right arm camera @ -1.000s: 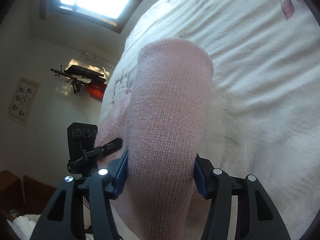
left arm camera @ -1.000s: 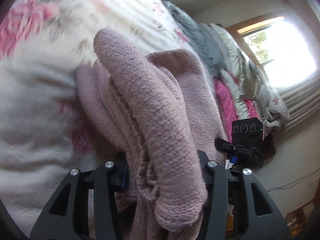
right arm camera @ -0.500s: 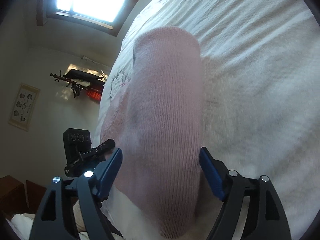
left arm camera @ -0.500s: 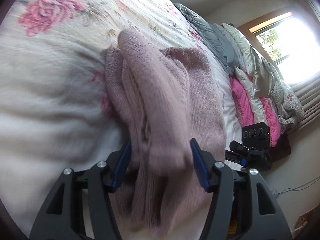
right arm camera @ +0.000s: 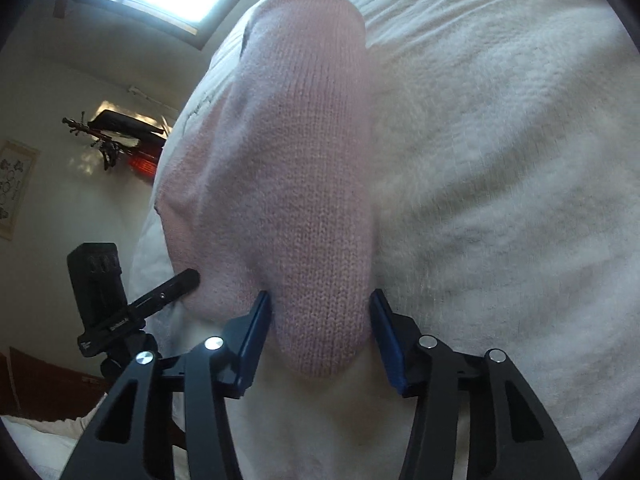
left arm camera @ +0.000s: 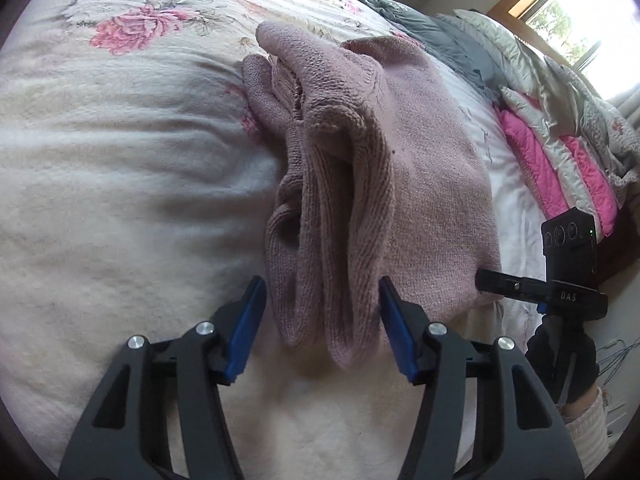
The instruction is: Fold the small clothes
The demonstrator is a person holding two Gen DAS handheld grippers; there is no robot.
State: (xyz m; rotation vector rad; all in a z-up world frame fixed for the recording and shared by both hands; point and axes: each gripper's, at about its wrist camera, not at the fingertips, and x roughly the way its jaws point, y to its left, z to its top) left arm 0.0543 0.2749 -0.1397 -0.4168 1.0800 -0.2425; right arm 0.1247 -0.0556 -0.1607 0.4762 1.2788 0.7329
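Currently, the bed (left arm camera: 120, 168) is being used as the work surface, its cream floral cover being pressed down slightly under a pink knitted garment (left arm camera: 360, 168) lying folded in the middle of it. Heaped grey and pink quilts (left arm camera: 532, 120) are being kept well apart at the far side, beneath the window (left arm camera: 576, 24). The garment (right arm camera: 304, 184) is being presented as a thick, rounded bundle, its near end lying between the jaws of both tools. The left hand-held gripper (left arm camera: 320, 316) is being held apart, blue pads just beside the layered edges and apparently not clamping them; the right hand-held gripper (right arm camera: 320, 328) is likewise being held apart around the smooth rounded end. By judgement, a fold is being set down and released. Next, a clean withdrawal is being called for, then probably a smoothing or a re-grasp of the loose left-side layers. Small white lettering is being shown on the right tool's side bracket (left arm camera: 568, 296), seeming to read "DAS".
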